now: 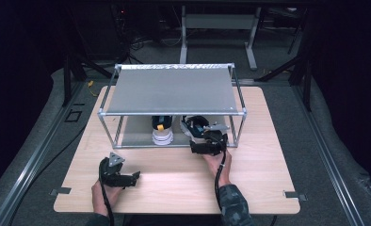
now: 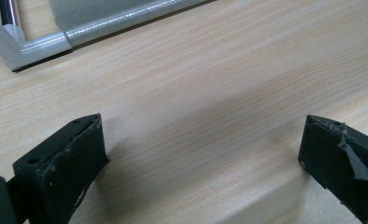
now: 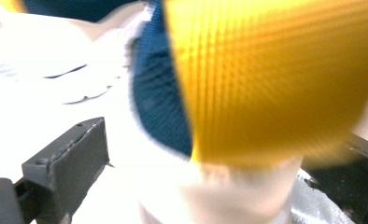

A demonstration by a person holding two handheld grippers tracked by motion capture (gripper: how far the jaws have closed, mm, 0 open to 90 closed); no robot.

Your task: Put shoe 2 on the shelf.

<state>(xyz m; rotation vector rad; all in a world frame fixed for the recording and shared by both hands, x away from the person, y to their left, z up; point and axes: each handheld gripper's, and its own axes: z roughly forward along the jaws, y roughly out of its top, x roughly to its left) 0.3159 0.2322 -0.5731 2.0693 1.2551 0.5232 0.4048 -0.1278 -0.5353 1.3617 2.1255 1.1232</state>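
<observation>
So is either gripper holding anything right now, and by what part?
The left gripper holds nothing; its jaws stand open over bare table. The right gripper has the right shoe's heel between open jaws, with no firm grip visible.

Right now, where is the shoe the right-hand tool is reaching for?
In the high view, the right shoe sits on the rack's lower shelf, right of the other shoe, with the right gripper at its heel.

From where I stand, no lettering, brand, number or sign is legible anywhere; the shoes' [image 1: 163, 132] markings are too small and blurred to read.
</observation>
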